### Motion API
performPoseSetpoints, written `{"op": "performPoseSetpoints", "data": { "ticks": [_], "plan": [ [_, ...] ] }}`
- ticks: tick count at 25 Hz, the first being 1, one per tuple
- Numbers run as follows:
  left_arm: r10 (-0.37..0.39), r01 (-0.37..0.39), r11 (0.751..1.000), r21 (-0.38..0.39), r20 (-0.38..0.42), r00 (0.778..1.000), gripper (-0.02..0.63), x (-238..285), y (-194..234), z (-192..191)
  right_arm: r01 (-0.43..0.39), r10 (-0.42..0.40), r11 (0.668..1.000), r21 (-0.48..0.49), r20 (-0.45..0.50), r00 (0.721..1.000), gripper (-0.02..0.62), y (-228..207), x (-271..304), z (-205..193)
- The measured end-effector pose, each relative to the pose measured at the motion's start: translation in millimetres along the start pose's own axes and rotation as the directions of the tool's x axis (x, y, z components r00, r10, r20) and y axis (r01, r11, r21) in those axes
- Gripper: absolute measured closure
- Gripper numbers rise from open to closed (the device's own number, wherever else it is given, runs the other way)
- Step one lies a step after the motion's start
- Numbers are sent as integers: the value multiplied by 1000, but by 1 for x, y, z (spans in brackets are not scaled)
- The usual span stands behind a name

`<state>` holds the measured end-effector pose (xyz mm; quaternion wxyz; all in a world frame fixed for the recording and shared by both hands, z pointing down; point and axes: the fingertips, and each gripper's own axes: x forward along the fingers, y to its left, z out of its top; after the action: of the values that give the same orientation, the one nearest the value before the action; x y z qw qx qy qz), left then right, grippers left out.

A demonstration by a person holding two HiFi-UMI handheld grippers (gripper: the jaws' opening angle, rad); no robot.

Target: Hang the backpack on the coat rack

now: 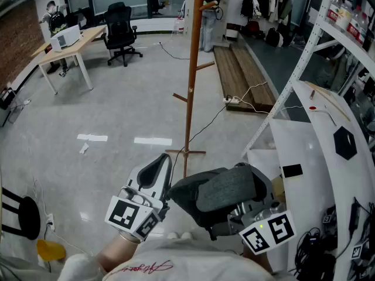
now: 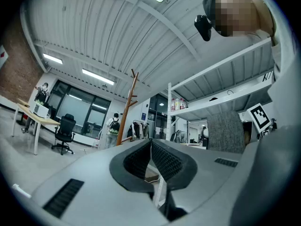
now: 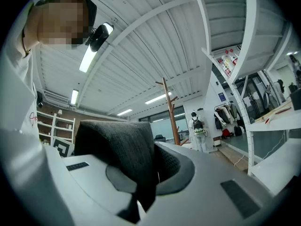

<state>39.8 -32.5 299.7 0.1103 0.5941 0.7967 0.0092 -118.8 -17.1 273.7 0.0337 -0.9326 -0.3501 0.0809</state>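
The dark grey backpack hangs low in the head view, just in front of me. My right gripper is shut on a fold of its grey fabric; in the head view only that gripper's marker cube shows under the bag. At the backpack's left edge my left gripper is shut, its pads meeting with nothing between them. The brown wooden coat rack stands upright on the floor just beyond both grippers, with short pegs along its pole. It also shows as coat rack and coat rack.
A white curved table and white metal shelving stand close on the right. Cables run across the floor by the rack's base. A wooden platform, a desk and an office chair lie farther back. A black stool is at left.
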Motion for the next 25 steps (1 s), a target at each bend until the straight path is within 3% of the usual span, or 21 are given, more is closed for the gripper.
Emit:
{"op": "performPoseSetpoints", "data": {
  "ticks": [14, 25],
  "plan": [
    [-28, 28, 1000, -2, -4, 1000, 584, -8, -3, 1, -23, 23, 1000, -1, 0, 1000, 562, 17, 3, 0],
    [3, -4, 1000, -20, -16, 1000, 585, -8, 3, 2, -32, 32, 999, 2, 8, 999, 562, 17, 12, 2]
  ]
}}
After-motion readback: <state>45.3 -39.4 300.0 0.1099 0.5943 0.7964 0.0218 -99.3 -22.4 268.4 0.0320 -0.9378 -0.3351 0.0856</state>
